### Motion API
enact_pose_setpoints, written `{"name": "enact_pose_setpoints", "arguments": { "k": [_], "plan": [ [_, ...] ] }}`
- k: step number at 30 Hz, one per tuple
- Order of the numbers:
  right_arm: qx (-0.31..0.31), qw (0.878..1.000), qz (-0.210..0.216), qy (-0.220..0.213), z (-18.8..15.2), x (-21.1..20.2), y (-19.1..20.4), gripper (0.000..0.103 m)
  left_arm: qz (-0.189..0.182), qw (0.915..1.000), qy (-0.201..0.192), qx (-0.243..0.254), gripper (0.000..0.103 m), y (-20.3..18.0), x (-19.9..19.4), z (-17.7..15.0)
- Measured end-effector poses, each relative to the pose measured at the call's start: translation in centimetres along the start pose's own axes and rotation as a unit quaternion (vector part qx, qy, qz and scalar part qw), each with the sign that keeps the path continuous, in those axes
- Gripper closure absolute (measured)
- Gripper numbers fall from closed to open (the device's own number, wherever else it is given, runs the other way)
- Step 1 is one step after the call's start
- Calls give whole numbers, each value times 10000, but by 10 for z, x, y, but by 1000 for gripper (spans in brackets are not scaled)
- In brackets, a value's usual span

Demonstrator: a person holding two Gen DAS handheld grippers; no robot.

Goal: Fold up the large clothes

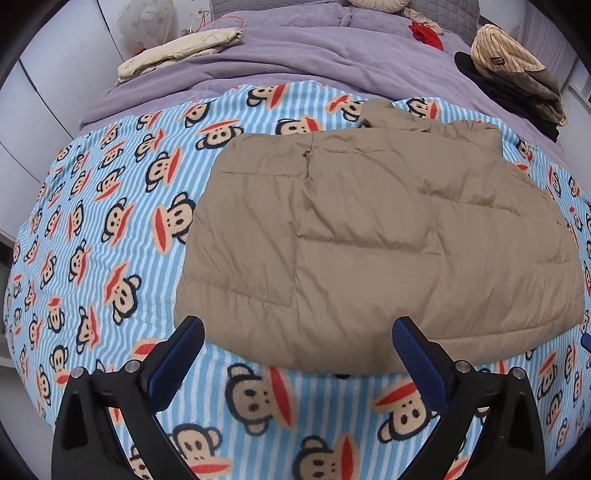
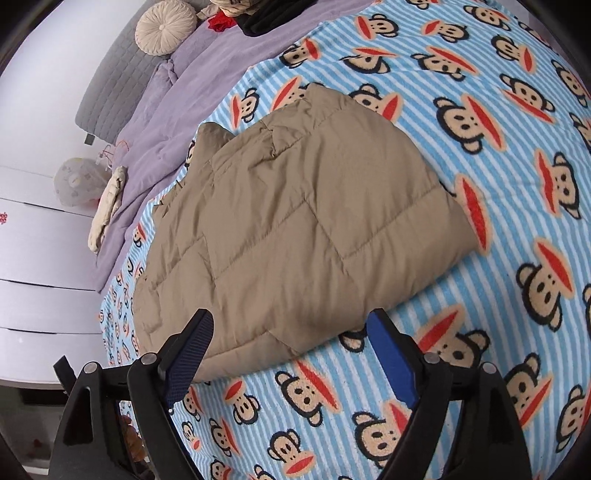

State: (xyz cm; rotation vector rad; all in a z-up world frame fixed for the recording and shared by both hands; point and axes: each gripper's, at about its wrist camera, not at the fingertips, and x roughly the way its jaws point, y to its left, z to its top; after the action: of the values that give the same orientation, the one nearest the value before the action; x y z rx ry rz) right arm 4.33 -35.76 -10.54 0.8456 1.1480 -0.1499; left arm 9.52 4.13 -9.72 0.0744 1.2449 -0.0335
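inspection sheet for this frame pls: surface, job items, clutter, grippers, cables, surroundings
Surface: bed under a monkey-print striped blanket, purple blanket beyond it.
Job's things: tan puffer jacket lies folded on the print blanket.
Clutter: cream folded cloth, stack of dark clothes, red item, round cushion.
Grippers: left gripper and right gripper both open, empty, at the jacket's near edge.
Cables: nothing seen.
Surroundings: white cabinet fronts, grey headboard.
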Motion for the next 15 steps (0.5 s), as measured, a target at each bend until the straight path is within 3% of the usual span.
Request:
{"name": "enact_pose_setpoints", "arguments": {
  "k": [2,7,15],
  "plan": [
    [24,10000,32,-16,-6,0,-3,0,-35,10000,28,16,1,-1,0,-6],
    [18,9999,-30,-119,-18,2,-8,0,-144,9998,146,7,1,-5,4,-17],
    [492,9958,354,689,-33,31,-23,0,-376,9983,409,-173,1,-2,17,-30]
  ]
}}
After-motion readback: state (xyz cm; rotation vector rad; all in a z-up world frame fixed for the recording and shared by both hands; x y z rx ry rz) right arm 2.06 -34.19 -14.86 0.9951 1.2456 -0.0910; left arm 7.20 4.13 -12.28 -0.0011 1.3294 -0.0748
